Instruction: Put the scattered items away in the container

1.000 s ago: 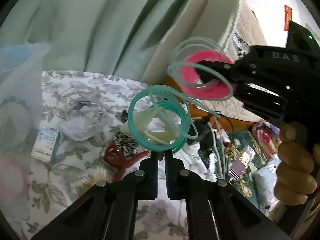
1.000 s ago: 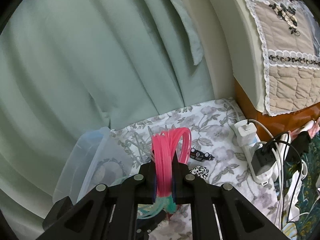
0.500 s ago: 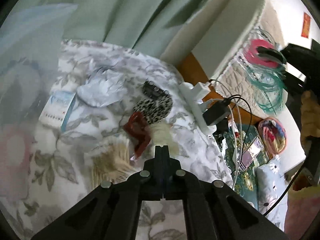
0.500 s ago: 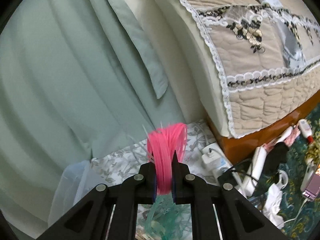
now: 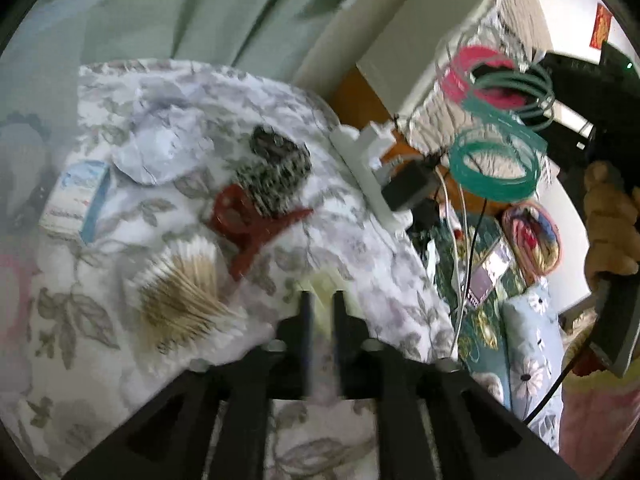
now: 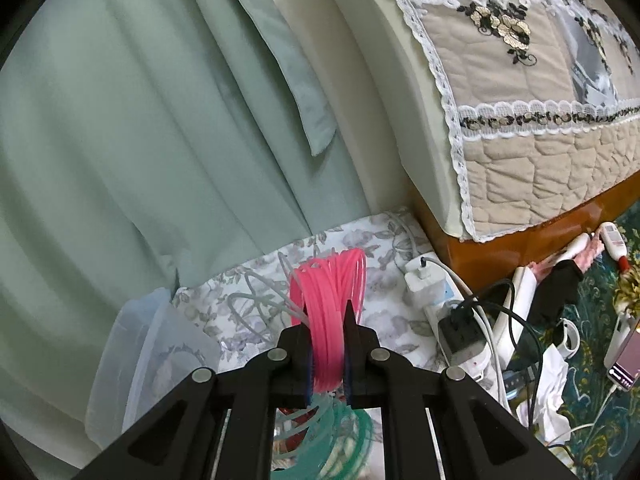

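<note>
My right gripper [image 6: 328, 312] is shut on a pink cord coil [image 6: 332, 300]; clear and teal cord coils [image 6: 344, 432] hang tangled below it. In the left wrist view the right gripper [image 5: 486, 72] holds the pink coil [image 5: 460, 76] and the teal coils [image 5: 494, 164] in the air at the upper right, off the cloth. My left gripper [image 5: 322, 308] is blurred low over the floral cloth [image 5: 360, 264], its fingers a narrow gap apart and holding nothing. The translucent container [image 6: 132, 360] stands at the cloth's left.
On the cloth lie a red claw clip [image 5: 248, 220], a leopard-print item [image 5: 276, 172], a fan of cotton swabs [image 5: 180, 284], a small blue-white box [image 5: 76, 200] and crumpled white paper [image 5: 160, 148]. A power strip [image 6: 440, 300] with cables sits at the cloth's right edge.
My left gripper let go of the teal coil, shut, and now has its fingers slightly parted, nearer the cloth. My right gripper carried all the coils up and away to the right.
</note>
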Available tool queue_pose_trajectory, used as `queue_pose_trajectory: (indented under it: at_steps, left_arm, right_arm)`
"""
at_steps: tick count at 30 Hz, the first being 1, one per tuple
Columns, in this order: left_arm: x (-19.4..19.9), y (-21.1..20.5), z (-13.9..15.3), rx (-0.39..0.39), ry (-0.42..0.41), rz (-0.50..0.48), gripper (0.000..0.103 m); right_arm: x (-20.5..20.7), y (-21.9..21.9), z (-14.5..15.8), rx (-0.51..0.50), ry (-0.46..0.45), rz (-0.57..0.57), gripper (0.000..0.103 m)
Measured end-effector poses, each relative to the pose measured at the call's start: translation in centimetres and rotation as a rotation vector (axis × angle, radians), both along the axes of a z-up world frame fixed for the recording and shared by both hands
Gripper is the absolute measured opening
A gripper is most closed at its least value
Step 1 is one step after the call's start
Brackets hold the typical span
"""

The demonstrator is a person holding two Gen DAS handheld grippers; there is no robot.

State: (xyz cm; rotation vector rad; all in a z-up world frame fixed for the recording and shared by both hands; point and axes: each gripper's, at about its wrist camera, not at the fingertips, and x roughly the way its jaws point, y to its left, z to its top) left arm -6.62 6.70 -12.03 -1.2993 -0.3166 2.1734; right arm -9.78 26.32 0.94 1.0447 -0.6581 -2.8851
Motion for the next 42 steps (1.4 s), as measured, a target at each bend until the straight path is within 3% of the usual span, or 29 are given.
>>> queue_pose_trajectory:
  at_steps: [1,9,16,23,36,42]
  left_arm:
    - [0.0,0.2,-0.1,-0.007,-0.005,0.004,0.057]
    - [-0.7,1.6,-1.5,-0.008,-0.105,0.014,0.061]
    - [-1.5,3.6,-3.0,-0.053,-0.174,0.032,0.068]
    - [-2.2,4.9,-4.1,-0.103,-0.211,0.041,0.069]
    - [-2.5,7.4,-4.4,-0.255,-0.173,0.035,0.069]
    - [-2.2,7.6,-4.4,-0.268,-0.167,0.040,0.069]
  right_arm:
    - [0.0,0.1,-0.2,-0.002,-0.005,0.001,0.011]
    - [0.8,1.0,-2.1,-0.019,-0.044,0.011,0.011]
    - [1.5,2.0,-4.1,-0.030,-0.082,0.011,0.011]
    - [1.6,2.9,-5.8,-0.027,-0.109,0.005,0.011]
    - [1.2,3.9,-9.1,-0.060,-0.170,-0.004,0.012]
    - [1.5,4.7,-9.6,-0.074,-0.177,-0.022,0.012]
